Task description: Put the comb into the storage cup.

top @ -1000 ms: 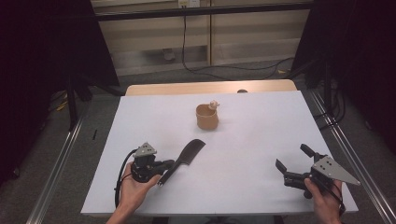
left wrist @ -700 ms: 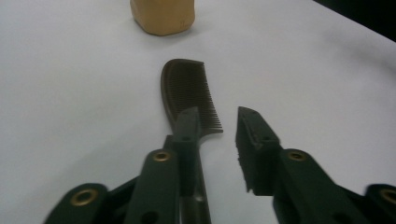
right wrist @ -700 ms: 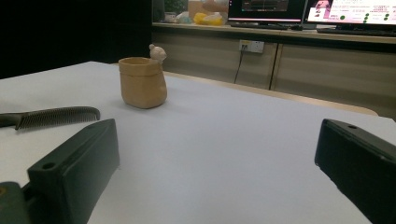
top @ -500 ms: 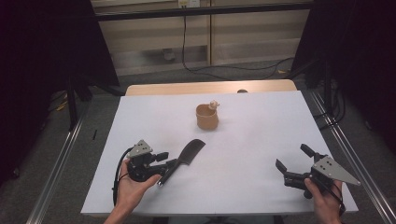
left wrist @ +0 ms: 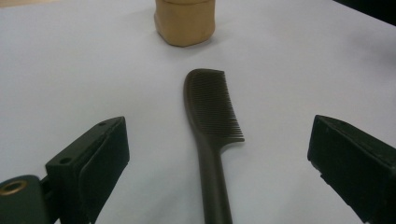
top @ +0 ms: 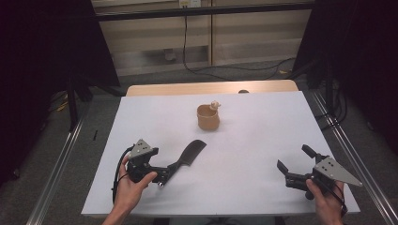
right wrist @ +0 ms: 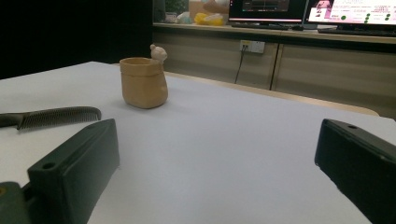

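Observation:
A dark brown comb (top: 190,154) lies flat on the white table (top: 263,136), teeth end toward the cup. My left gripper (top: 163,174) sits at its handle end. Its jaws have just been opening and now stand wide, with the comb handle (left wrist: 212,177) lying between them untouched by the pads. A tan pouch-shaped cup (top: 208,118) with a small bear figure on its rim stands upright mid-table, beyond the comb (left wrist: 185,21). My right gripper (top: 294,158) rests open near the front right, nothing between its jaws (right wrist: 219,135), facing the cup (right wrist: 142,81) and comb (right wrist: 56,116).
A wooden strip (top: 211,88) borders the table's far edge. Metal rails (top: 61,159) run along both sides on the floor. Cables (top: 225,68) trail on the floor behind. A bench with monitors (right wrist: 327,11) stands far off.
The left gripper's jaws have spread apart and let go of the comb's handle. The comb stays lying where it was. Neither hand has shifted.

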A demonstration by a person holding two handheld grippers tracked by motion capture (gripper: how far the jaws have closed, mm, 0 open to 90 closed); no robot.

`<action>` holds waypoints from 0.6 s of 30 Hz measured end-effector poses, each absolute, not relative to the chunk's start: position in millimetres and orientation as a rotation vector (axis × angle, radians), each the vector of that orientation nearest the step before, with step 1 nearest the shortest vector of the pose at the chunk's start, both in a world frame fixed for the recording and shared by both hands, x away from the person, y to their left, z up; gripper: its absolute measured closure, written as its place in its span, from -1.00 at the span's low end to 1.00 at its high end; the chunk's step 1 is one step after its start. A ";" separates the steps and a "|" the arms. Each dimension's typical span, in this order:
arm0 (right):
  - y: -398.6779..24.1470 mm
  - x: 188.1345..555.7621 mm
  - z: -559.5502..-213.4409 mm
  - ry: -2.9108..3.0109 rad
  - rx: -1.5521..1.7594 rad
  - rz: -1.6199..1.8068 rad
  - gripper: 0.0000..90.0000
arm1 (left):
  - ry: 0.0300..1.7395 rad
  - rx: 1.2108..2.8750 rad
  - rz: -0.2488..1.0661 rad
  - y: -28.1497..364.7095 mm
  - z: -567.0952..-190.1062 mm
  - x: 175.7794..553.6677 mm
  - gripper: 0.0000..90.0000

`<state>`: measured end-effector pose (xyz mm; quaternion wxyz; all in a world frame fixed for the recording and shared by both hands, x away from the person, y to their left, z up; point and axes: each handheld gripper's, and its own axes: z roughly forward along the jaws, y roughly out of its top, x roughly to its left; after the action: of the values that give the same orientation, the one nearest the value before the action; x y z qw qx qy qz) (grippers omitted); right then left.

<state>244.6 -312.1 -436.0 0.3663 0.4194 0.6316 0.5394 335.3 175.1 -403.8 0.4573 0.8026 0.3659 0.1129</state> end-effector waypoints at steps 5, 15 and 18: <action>-311.8 244.4 -435.9 1.624 1.073 1.386 -1.00 | 0.935 2.073 0.153 174.7 -400.8 347.1 -0.89; -311.5 245.0 -436.3 1.626 1.079 1.387 -1.00 | 0.925 2.185 0.190 162.4 -402.0 359.8 -0.88; -311.5 245.1 -436.4 1.627 1.078 1.385 -1.00 | 0.921 2.257 0.173 155.2 -409.2 366.3 -0.88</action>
<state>245.1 -311.5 -436.4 0.3653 0.4193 0.6329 0.5387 366.3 155.2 -409.2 0.3420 0.8678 0.3543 0.0665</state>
